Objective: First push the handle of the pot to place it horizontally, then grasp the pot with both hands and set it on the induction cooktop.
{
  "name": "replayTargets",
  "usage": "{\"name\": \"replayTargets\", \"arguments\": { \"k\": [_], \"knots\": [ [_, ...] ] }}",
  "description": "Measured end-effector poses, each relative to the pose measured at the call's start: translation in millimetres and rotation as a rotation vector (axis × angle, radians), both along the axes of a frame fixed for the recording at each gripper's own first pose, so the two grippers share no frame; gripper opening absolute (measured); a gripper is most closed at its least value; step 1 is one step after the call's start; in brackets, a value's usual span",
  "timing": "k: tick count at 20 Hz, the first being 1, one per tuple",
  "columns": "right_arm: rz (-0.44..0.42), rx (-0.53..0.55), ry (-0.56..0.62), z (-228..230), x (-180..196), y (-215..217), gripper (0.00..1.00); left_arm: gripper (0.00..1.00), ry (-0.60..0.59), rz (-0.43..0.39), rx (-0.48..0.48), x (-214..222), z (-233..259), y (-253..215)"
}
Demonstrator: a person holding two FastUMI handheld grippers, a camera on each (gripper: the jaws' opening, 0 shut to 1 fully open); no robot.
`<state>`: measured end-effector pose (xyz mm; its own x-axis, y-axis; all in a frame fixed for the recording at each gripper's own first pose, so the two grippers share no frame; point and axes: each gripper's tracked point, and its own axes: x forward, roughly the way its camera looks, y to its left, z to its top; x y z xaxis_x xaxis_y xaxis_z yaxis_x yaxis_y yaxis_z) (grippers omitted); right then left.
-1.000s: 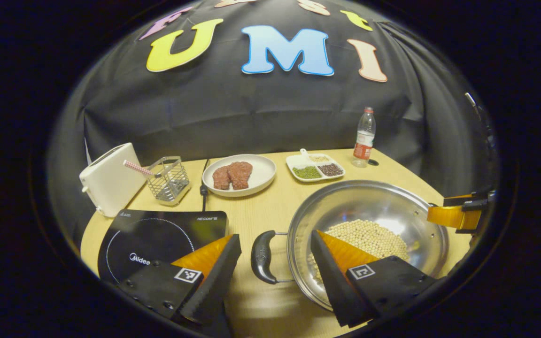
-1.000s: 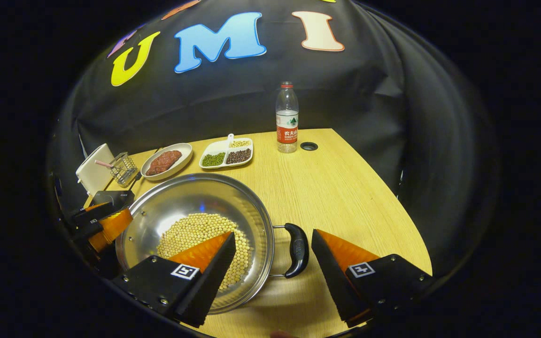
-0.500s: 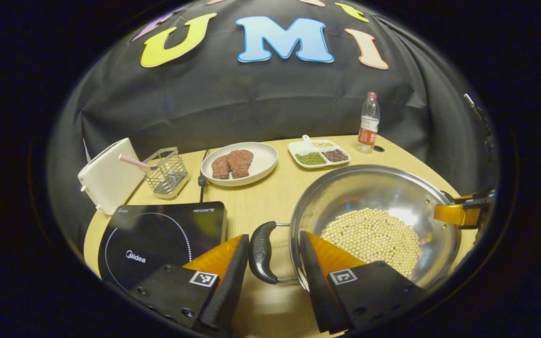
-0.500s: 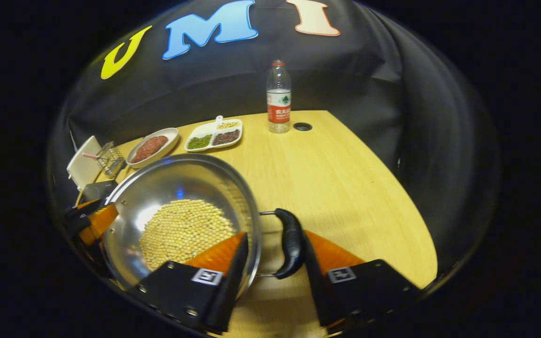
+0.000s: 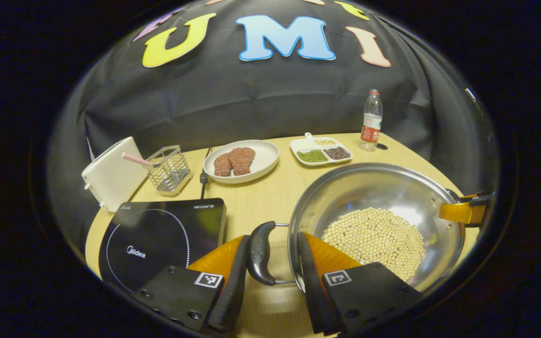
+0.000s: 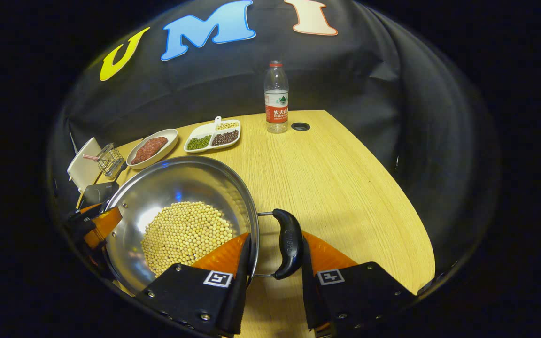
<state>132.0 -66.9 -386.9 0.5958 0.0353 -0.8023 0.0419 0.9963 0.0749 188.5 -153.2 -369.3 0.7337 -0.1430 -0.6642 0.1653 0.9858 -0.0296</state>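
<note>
Both grippers straddle a pot handle each: left gripper (image 5: 270, 270) nearly closed around the 9 o'clock handle (image 5: 261, 253), right gripper (image 6: 274, 263) around the 3 o'clock handle (image 6: 289, 243). Firm contact unclear. Steel pot (image 5: 392, 188) holds soybeans (image 5: 374, 237): heavy, slippery, spill-prone; lift level. Induction cooktop (image 5: 158, 234) at 9 o'clock.

- The pot (image 5: 376, 220) sits on the table (image 6: 336, 178), with beans (image 5: 374, 237) lying in its bottom.
- In the left gripper view, the induction cooktop (image 5: 158, 237) lies left of the pot, a loop handle (image 5: 261, 253) between them.
- Behind the cooktop stand a toaster (image 5: 111, 180) and, just to its right, a wire basket (image 5: 169, 169).
- Farther back, left to right: a plate of meat (image 5: 242, 160), a divided dish (image 5: 321, 151), a bottle (image 5: 371, 122) at the far edge.
</note>
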Motion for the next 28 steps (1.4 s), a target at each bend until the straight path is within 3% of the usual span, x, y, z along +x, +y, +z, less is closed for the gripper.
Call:
{"name": "replayTargets", "arguments": {
  "k": [2, 5, 6, 9, 10, 11, 12, 13, 16, 19, 20, 25, 26, 27, 28],
  "knots": [
    [0.015, -0.007, -0.02, 12, -3, -1, 0.51, 0.6, -0.011, 0.014, 0.0, -8, 13, 2],
    [0.03, 0.005, -0.038, 30, -11, 2, 0.51, 0.67, -0.035, 0.043, -0.003, -20, 35, 11],
    [0.039, 0.007, -0.047, 36, -13, 5, 0.51, 0.6, -0.047, 0.05, 0.0, -24, 43, 15],
    [0.043, 0.01, -0.062, 50, -20, 15, 0.51, 0.64, -0.064, 0.074, -0.005, -36, 57, 30],
    [0.043, 0.006, -0.064, 55, -24, 20, 0.51, 0.59, -0.069, 0.077, -0.013, -38, 60, 36],
    [0.044, 0.002, -0.067, 59, -27, 26, 0.51, 0.6, -0.072, 0.077, -0.019, -40, 61, 43],
    [0.04, 0.0, -0.07, 63, -29, 32, 0.51, 0.67, -0.076, 0.073, -0.023, -40, 63, 51],
    [0.034, 0.0, -0.072, 66, -32, 39, 0.51, 0.6, -0.076, 0.069, -0.025, -43, 64, 60],
    [0.017, -0.009, -0.082, 75, -39, 62, 0.51, 0.64, -0.089, 0.059, -0.039, -38, 69, 87],
    [0.0, -0.007, -0.083, 82, -44, 89, 0.51, 0.64, -0.101, 0.045, -0.045, -34, 73, 115],
    [-0.002, -0.009, -0.086, 84, -45, 97, 0.51, 0.59, -0.105, 0.043, -0.048, -32, 74, 124],
    [-0.005, -0.02, -0.092, 93, -50, 144, 0.51, 0.6, -0.106, 0.038, -0.055, -26, 70, 175],
    [-0.005, -0.022, -0.093, 94, -50, 153, 0.51, 0.64, -0.105, 0.037, -0.054, -24, 68, 185],
    [-0.005, -0.023, -0.094, 95, -49, 164, 0.51, 0.6, -0.105, 0.037, -0.055, -23, 68, 195],
    [-0.005, -0.024, -0.096, 96, -49, 173, 0.51, 0.63, -0.104, 0.037, -0.056, -21, 66, 204]
  ]
}}
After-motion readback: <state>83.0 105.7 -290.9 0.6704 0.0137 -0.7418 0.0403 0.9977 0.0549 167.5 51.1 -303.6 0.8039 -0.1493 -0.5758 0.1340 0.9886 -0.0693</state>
